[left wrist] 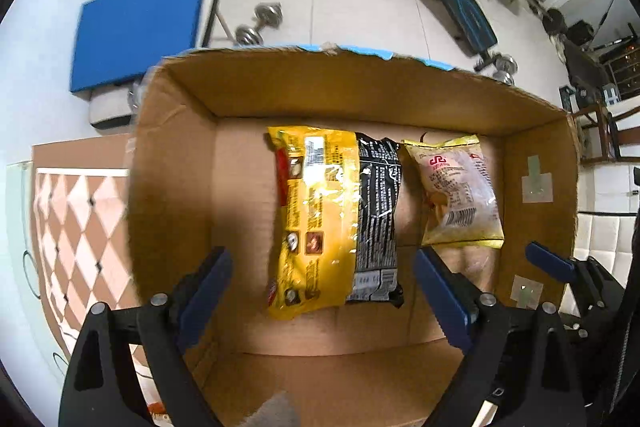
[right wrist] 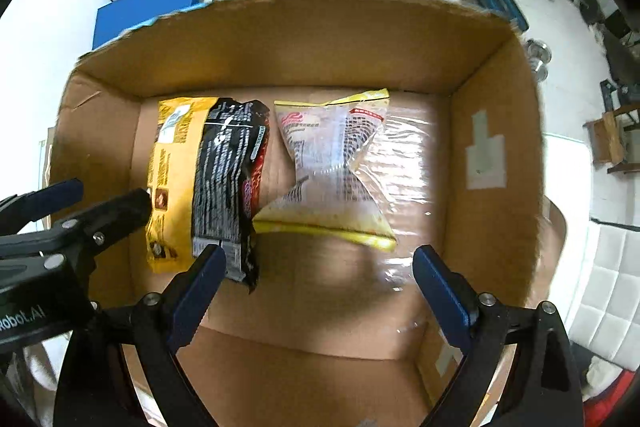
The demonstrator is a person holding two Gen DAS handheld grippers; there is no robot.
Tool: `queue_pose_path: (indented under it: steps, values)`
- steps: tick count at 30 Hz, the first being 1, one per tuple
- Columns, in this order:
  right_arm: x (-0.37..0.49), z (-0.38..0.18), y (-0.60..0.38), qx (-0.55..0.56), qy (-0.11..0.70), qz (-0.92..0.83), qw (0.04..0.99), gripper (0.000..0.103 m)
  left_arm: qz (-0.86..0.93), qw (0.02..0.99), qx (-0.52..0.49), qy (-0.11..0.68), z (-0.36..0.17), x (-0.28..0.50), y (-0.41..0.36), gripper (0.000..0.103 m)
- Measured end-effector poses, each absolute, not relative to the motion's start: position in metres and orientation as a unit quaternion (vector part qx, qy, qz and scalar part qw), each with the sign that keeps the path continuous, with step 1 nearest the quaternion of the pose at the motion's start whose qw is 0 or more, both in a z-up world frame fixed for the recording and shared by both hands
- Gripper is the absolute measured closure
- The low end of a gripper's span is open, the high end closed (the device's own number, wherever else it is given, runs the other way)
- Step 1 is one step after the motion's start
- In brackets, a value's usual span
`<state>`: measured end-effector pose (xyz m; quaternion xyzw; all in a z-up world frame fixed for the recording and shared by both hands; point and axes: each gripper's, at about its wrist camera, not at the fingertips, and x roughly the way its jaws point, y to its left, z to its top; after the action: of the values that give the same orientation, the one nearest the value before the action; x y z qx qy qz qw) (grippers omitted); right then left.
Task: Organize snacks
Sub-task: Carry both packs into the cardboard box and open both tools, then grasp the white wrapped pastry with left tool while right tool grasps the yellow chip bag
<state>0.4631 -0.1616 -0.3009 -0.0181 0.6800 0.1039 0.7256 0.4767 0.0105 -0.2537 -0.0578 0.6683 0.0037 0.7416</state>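
Cardboard box (right wrist: 496, 75) holds yellow packet (right wrist: 172, 167), black packet (right wrist: 224, 179), clear bag (right wrist: 332, 163).

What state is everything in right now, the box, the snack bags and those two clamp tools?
Box: open at the top, three bags on its floor.
Yellow bag: sealed, lying flat at the left.
Black bag: sealed, lying against the yellow bag, partly under it.
Clear bag: sealed, lying flat right of the black bag, crumpled.
Left gripper: open, empty, above the box.
Right gripper: open, empty, above the box.
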Motion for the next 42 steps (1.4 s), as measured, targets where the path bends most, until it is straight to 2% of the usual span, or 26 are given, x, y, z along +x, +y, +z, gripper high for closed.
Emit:
queue_pose_path:
  steps: [22,30,35,42]
  values:
    - [0.324,-0.183,-0.183,-0.031,0.558,0.084,0.825,0.006,0.050,0.832,-0.050,0.551,-0.150,0.321,0.013,0.010]
    - [0.269,-0.156,-0.195,-0.009,0.543,0.098,0.834,0.006,0.054,0.843,-0.051,0.532,-0.130,0.272,0.009,0.010]
    - [0.244,-0.177,-0.202,0.005,0.578,0.107,0.809,0.006,0.066,0.828,-0.066,0.553,-0.148,0.247,0.016,0.010]
    - [0.231,-0.259,-0.212,0.032,0.656,0.089,0.749,0.006,0.066,0.747,-0.121,0.651,-0.245,0.235,0.021,0.010]
